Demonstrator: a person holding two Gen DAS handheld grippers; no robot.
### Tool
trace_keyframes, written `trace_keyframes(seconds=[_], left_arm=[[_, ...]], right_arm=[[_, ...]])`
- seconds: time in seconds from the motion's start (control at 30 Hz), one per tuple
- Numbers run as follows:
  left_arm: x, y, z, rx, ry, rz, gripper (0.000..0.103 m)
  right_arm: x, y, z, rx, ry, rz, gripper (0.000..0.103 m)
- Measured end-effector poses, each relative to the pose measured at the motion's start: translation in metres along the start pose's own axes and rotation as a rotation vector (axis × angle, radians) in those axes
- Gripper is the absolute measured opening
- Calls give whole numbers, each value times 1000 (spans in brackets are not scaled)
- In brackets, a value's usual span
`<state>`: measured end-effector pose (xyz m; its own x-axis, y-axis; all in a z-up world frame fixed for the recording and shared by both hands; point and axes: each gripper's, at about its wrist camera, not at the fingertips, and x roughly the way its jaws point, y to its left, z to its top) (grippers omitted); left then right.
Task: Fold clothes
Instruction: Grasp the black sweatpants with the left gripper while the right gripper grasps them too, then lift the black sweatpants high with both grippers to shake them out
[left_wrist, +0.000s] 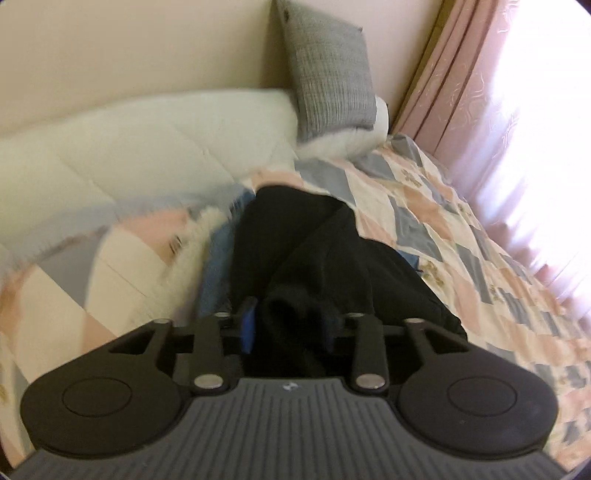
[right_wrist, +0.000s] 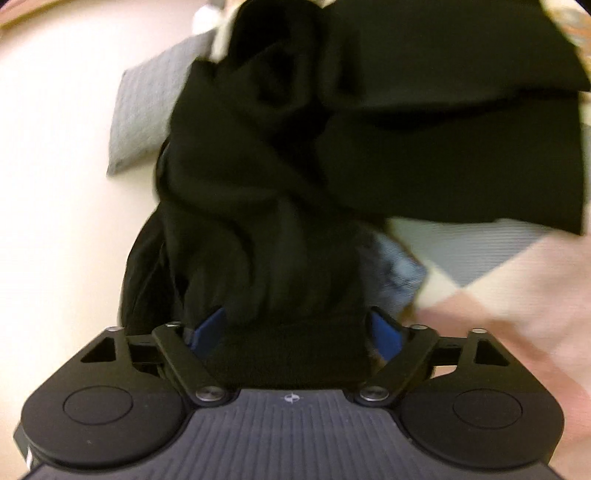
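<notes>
A black garment (left_wrist: 314, 251) hangs bunched from my left gripper (left_wrist: 288, 325), whose blue-padded fingers (left_wrist: 247, 325) are closed on its edge above the bed. The same black garment (right_wrist: 332, 147) fills the right wrist view, twisted and lifted. My right gripper (right_wrist: 295, 328) has its blue pads (right_wrist: 386, 332) spread wider, with a thick fold of the cloth between them. Both views are blurred by motion.
A patchwork quilt (left_wrist: 461, 236) in pink, grey and cream covers the bed. A grey pillow (left_wrist: 328, 70) leans in the wall corner above a white duvet (left_wrist: 147, 147). Blue denim (left_wrist: 218, 266) and a white furry item (left_wrist: 195, 240) lie left of the garment. Pink curtains (left_wrist: 480, 85) hang at right.
</notes>
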<state>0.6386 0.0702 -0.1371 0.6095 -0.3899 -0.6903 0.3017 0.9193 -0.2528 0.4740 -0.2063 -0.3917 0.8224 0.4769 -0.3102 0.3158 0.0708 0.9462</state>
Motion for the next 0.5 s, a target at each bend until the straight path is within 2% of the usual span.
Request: trace_keyframes(seconds=[0.07,0.1,0.13,0.17,0.2,0.3,0.5], left_arm=[[9,-8,2,27,20,-18,34],[13,-13,2,45,30,-26,34],[15,-18,1,62,40,-33,22],[17,-24,0,78,50,-41,10],[15,-30,-1,88,51,-50,10],[-7,-45,-2,88,8,-87,8],[-115,-78,14,82,-211,-160,8]], right_arm=[[-2,10,-1,-45,-3,-44,60],[-6,12,0,-46,0,-59,40],[-13,13,1,-42,0,-76,31],[-21,16,3,-39,-2,-78,26],[-30,19,4,-38,-9,-59,19],[-61,43,4,-70,-35,-9,15],[-157,127,4,-196,-168,160,14]])
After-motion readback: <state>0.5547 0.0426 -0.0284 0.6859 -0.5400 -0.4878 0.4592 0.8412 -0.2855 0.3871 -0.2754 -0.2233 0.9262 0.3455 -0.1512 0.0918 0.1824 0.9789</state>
